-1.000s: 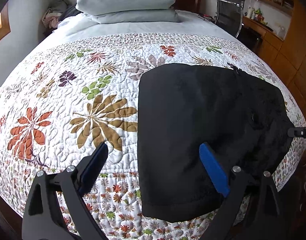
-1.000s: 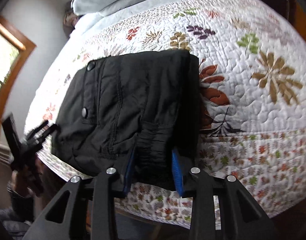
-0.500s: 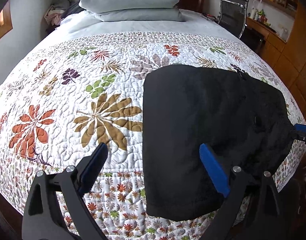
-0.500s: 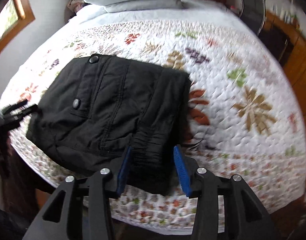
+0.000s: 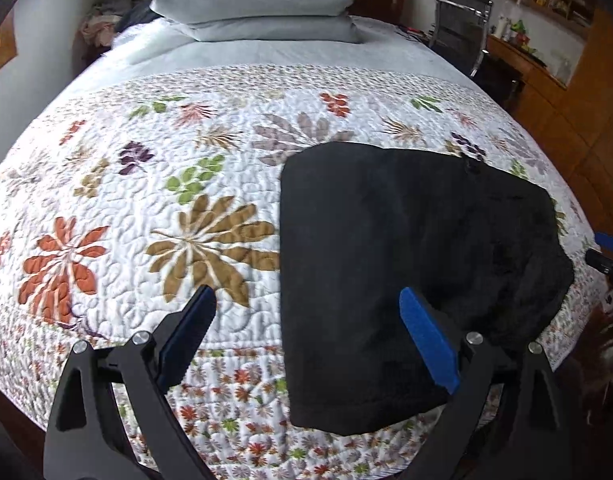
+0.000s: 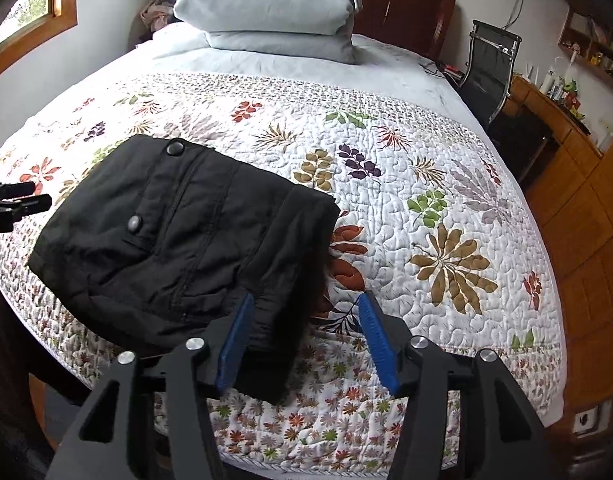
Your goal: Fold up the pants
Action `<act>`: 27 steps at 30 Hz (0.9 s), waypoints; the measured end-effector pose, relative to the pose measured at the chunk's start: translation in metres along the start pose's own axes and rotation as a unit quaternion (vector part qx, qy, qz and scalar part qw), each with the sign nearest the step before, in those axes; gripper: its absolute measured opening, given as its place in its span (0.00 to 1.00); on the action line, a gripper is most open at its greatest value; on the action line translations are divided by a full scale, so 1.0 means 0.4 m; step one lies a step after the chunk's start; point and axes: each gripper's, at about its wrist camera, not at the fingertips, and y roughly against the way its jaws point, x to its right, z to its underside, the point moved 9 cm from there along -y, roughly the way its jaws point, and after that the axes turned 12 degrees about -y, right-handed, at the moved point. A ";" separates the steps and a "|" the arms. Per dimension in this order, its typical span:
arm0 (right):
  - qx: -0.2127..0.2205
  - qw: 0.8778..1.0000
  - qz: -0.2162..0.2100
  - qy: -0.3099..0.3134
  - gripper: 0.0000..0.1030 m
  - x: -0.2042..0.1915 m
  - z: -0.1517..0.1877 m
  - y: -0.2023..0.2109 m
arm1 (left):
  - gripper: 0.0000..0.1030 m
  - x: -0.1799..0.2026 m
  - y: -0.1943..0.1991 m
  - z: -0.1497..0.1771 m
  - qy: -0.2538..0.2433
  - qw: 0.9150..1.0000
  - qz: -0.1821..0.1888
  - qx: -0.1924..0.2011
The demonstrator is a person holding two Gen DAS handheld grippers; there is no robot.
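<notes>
The black pants [image 5: 406, 264] lie folded into a compact rectangle near the foot edge of the floral quilt [image 5: 166, 208]. In the right wrist view the pants [image 6: 186, 240] show two snap buttons and an elastic waistband at their right end. My left gripper [image 5: 306, 316] is open and empty, above the pants' left fold edge. My right gripper [image 6: 304, 320] is open, its jaws straddling the waistband corner without pinching it. The left gripper also shows at the left edge of the right wrist view [image 6: 10, 204].
Two stacked grey pillows [image 6: 266, 12] sit at the head of the bed. A black office chair [image 6: 490, 64] and a wooden desk [image 6: 554, 120] stand to the right. A window [image 6: 26, 12] is on the left wall. The bed's foot edge is just below both grippers.
My right gripper has opened, let go of the waistband and swung to face the headboard. The pants stay put. My left gripper has hardly moved and stays open.
</notes>
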 end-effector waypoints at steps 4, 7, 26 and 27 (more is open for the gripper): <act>-0.002 1.000 -0.018 -0.018 0.63 0.008 -0.004 -0.005 | 0.90 0.015 -0.037 0.004 0.004 1.000 0.015 -0.018; -0.009 0.998 -0.040 -0.037 0.71 0.017 -0.002 -0.013 | 0.90 0.022 -0.075 0.012 0.003 0.999 0.023 -0.036; -0.213 0.878 -0.309 -0.297 0.97 0.063 0.083 -0.274 | 0.96 0.025 -0.232 0.032 0.117 0.947 0.266 -0.135; -0.222 0.866 -0.326 -0.307 0.97 0.055 0.088 -0.283 | 0.97 0.030 -0.240 0.041 0.103 0.949 0.260 -0.146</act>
